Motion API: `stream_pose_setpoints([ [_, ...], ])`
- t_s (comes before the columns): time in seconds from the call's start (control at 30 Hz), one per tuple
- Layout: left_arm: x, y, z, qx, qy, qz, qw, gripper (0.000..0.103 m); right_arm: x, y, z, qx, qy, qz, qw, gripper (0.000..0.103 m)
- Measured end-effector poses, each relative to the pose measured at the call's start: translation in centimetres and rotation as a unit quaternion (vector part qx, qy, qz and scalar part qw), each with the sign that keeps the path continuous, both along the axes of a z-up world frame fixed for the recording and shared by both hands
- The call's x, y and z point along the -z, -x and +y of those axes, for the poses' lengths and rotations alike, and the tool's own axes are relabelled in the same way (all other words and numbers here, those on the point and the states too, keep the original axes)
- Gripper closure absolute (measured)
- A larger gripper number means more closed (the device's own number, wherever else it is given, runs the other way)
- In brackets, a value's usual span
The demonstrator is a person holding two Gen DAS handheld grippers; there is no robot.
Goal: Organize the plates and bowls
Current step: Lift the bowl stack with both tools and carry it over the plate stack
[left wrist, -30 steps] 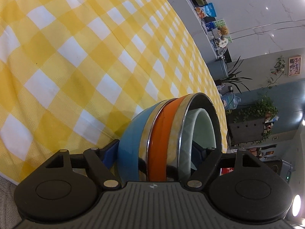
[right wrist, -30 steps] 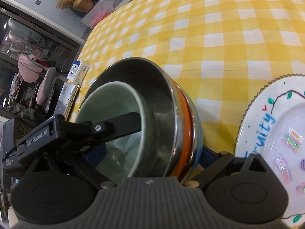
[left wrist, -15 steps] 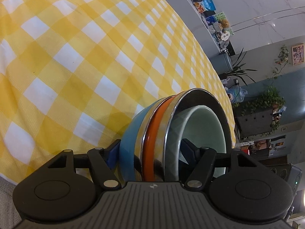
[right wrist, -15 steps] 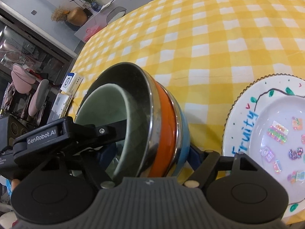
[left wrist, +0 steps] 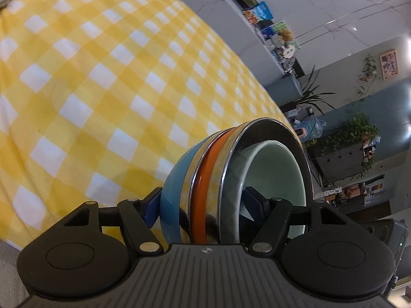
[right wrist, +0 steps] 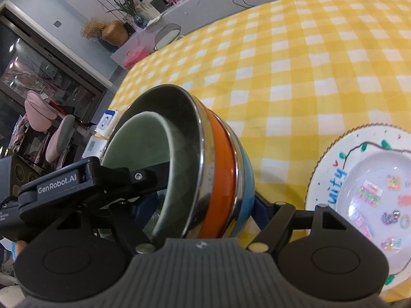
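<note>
A nested stack of bowls (left wrist: 205, 179) is held on edge above the yellow checked tablecloth (left wrist: 102, 77): blue outermost, then steel, orange, steel, and a pale green bowl (left wrist: 277, 174) innermost. My left gripper (left wrist: 203, 205) is shut across the stack's rim. My right gripper (right wrist: 203, 205) is shut across the same stack (right wrist: 221, 169) from the opposite side. The left gripper's body (right wrist: 59, 187) shows in the right wrist view, reaching into the green bowl (right wrist: 143, 154).
A white decorated plate (right wrist: 334, 159) with coloured stickers lies on the cloth at the right of the right wrist view. The table's edge runs behind the stack, with room furniture, plants and shelves beyond.
Both grippers have lifted and tilted the bowl stack further up off the cloth. More of the room shows behind it. The grips have not changed.
</note>
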State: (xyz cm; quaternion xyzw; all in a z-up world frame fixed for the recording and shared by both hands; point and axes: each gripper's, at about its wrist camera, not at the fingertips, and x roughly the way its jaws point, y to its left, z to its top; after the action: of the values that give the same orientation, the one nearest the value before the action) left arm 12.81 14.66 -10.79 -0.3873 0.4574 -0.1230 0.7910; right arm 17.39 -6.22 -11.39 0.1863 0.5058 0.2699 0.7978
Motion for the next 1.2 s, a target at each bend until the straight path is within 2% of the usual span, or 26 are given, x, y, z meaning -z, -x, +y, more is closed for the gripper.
stream_pose_setpoints([
  [0.27, -3.9, 0.3, -2.1, 0.017, -0.013, -0.033, 0.9992, 0.025, -3.9, 1.6, -2.0, 0.008, -0.006, -0.028, 1.0, 0.028],
  [0.47, -5.7, 0.0, -5.6, 0.062, -0.032, -0.043, 0.9966, 0.025, -5.1, 3.7, -6.3, 0.045, -0.027, -0.017, 0.998, 0.03],
  [0.63, -5.7, -0.3, -8.6, 0.09, -0.021, -0.046, 0.9947, 0.025, -6.5, 5.0, -9.4, 0.069, -0.014, -0.021, 0.997, 0.03],
  [0.87, -5.8, -1.4, -11.8, 0.106, -0.028, -0.042, 0.9931, 0.025, -7.0, 5.6, -12.5, 0.086, -0.019, -0.018, 0.996, 0.03],
  [1.0, -5.3, -2.5, -13.4, 0.122, -0.038, -0.032, 0.9913, 0.025, -6.3, 5.6, -14.6, 0.099, -0.031, -0.007, 0.995, 0.03],
  [1.2, -3.1, -4.3, -15.4, 0.148, -0.044, -0.005, 0.9879, 0.025, -4.1, 5.0, -16.8, 0.123, -0.042, 0.03, 0.991, 0.031],
])
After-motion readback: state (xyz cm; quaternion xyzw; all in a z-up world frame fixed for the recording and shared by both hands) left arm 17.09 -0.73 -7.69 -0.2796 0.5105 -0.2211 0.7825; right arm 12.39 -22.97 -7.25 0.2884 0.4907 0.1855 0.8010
